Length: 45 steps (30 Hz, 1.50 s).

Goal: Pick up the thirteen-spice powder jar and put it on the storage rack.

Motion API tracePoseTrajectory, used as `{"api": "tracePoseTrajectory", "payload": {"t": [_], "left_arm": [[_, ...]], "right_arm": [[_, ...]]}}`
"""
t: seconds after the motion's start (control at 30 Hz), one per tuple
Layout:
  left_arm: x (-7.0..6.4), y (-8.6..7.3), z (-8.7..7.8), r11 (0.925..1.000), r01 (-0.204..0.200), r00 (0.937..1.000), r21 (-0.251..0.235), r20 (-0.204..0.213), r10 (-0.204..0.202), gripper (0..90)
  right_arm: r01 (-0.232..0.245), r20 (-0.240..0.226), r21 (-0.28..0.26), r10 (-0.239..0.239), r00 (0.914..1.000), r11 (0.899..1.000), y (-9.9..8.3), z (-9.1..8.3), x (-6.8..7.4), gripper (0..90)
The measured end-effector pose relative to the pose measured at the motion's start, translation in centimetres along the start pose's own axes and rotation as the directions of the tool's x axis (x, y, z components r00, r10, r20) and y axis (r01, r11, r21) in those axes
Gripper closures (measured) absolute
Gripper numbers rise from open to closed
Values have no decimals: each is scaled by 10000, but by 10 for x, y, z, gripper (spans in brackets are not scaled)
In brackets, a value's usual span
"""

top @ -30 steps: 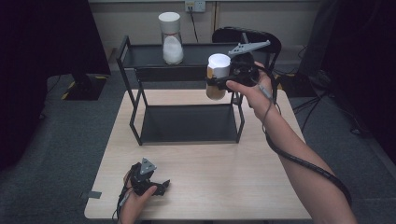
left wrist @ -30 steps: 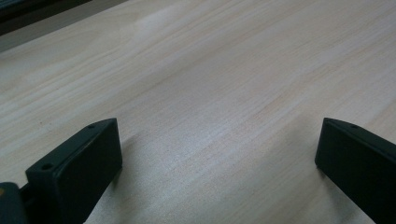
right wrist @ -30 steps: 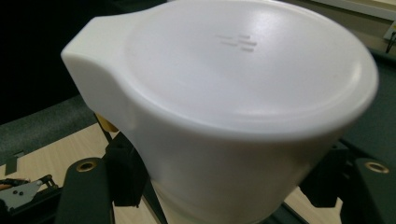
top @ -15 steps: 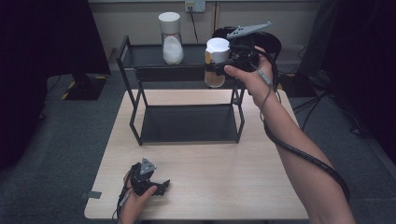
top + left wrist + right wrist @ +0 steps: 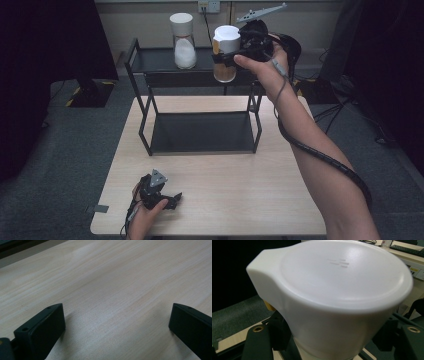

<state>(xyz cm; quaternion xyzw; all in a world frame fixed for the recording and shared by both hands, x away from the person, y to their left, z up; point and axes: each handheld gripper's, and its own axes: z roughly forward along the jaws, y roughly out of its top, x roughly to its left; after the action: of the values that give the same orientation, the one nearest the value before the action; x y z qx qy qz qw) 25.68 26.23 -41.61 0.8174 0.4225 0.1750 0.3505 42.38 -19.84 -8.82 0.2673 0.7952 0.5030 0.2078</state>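
Because broad smooth white plastic lid crowds right gripper view, clear round jar with brown contents (image 5: 225, 55) mostly hidden there. Jar upright, long axis vertical, above black metal shelf (image 5: 155, 62) at table's 12 o'clock. Right gripper (image 5: 235, 54) pinches jar below lid. Left gripper (image 5: 172, 200) at 7 o'clock, jaws spread over pale wooden table (image 5: 250, 195).

The jar (image 5: 225, 54) is sitting between the jaws of the right gripper (image 5: 231, 56), above the rack's (image 5: 200, 75) top shelf. Another jar (image 5: 183, 41) is standing on that shelf, left of the gripper. The left gripper (image 5: 167, 200) is resting on the table (image 5: 235, 185), well before the rack.
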Motion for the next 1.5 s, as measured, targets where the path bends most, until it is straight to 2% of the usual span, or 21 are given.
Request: {"api": "tracePoseTrajectory", "payload": {"t": [0.3,0.43,0.67,1.07,1.5], "left_arm": [[0,0,0,10000,18,10000,-13,-4,-18,0],[0,0,0,10000,1,10000,-2,-1,-1,0],[0,0,0,10000,20,10000,-16,-6,-20,0],[0,0,0,10000,-2,10000,3,-4,2,0],[0,0,0,10000,17,10000,-11,-6,-17,0]], "right_arm": [[177,88,66,-177,9998,9998,21,13,-3,305],[67,122,-30,-67,9999,10000,28,19,-7,305],[212,576,50,-214,9981,9998,40,33,-9,305],[-389,671,323,367,9971,9987,35,65,-25,305],[-666,609,353,644,9961,9972,25,73,-32,304]]}}
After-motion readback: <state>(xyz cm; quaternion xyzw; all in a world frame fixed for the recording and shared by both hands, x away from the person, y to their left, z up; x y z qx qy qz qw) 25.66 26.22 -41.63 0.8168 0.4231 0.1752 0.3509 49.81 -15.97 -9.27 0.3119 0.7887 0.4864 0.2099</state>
